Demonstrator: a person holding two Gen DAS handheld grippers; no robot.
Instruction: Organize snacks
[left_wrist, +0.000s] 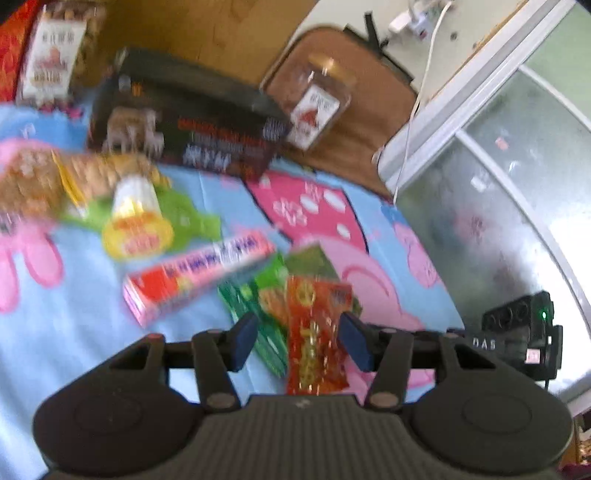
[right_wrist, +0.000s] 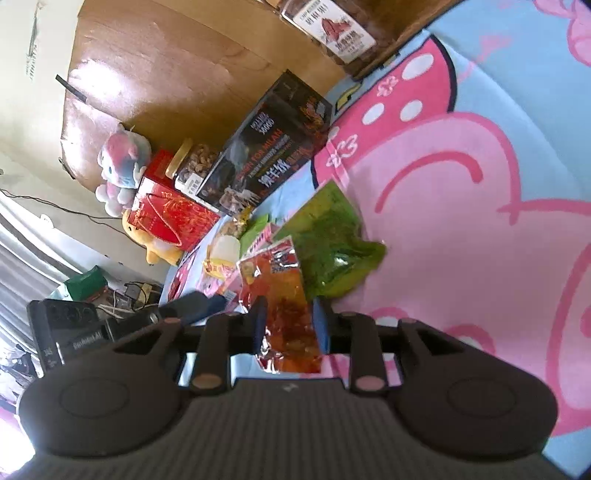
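While both wrist views show a bed covered by a blue and pink cartoon pig sheet (right_wrist: 461, 229), the red-orange snack packet (right_wrist: 284, 314) sits between the fingers of both grippers; right gripper (right_wrist: 290, 328) has its blue fingers (right_wrist: 320, 326) close in on both sides of the packet, looks pinched on it, packet lifted off the sheet near its lower end; left gripper (left_wrist: 301, 345) has fingers (left_wrist: 354, 343) spread wider, the same packet (left_wrist: 316, 339) between them nearer the right finger, contact there hard to tell because of motion blur, gap visible at the left finger; green snack bag (right_wrist: 332, 240) lies on the sheet just behind the packet, touching or overlapping it; in the left view a striped green pack (left_wrist: 255, 306) sits under/beside the packet, pink and red long box (left_wrist: 195, 277) just to its left, yellow snack cup (left_wrist: 136, 221) lying on its side farther left, biscuit bags (left_wrist: 55, 177) beyond that, blurred; big dark box (right_wrist: 266, 147) stands at the back of the bed, clear nut jar with gold lid (left_wrist: 317, 103) beside it, red gift box (right_wrist: 173, 218) and plush toys (right_wrist: 122, 166) near the headboard; other gripper's camera body (left_wrist: 521, 332) at the right edge of the left view
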